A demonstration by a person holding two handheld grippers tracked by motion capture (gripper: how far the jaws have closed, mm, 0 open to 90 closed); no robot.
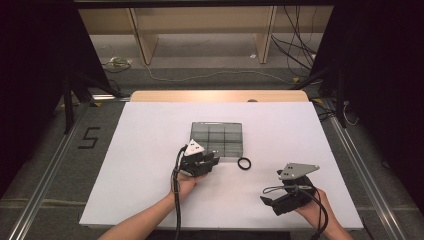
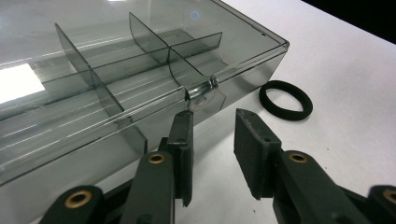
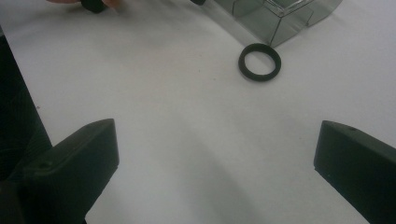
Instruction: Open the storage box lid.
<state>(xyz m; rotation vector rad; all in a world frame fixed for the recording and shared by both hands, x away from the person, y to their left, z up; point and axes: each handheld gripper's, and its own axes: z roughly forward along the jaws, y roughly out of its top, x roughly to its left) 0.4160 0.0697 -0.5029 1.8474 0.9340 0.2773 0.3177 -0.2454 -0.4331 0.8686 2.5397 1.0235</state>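
Smoked transparent box [image 1: 217,138] w/ dividers lying closed near centre of white table sheet [image 1: 150,165], lid down, six compartments visible through lid, all looking bare. Small clear latch tab [image 2: 204,92] at middle of front edge of box.

Left gripper [image 1: 214,161] held at front edge of box, low, pointing toward far side of table. In left gripper view: two black jaws apart w/ narrow gap, tips just before latch tab; left jaw tip almost at box wall under tab, contact not sure; right jaw tip free over sheet. Nothing between pads, nothing gripped. Grey three-cornered plate [image 1: 194,148] on top, cable [image 1: 176,200] trailing back along forearm.

Black ring [image 1: 244,163] flat on sheet just beside front right corner of box, to right of left gripper, not touching box as far as seen. Same ring [image 2: 286,99] in left gripper view right of jaws, apart from them; also [image 3: 260,61] in right gripper view, far ahead, close to box corner [image 3: 280,18].

Right gripper [image 1: 267,201] in right hand [image 1: 312,207] at near right part of sheet, well apart from box and ring, pointing left. Jaws wide open, bare white sheet between them, nothing held.
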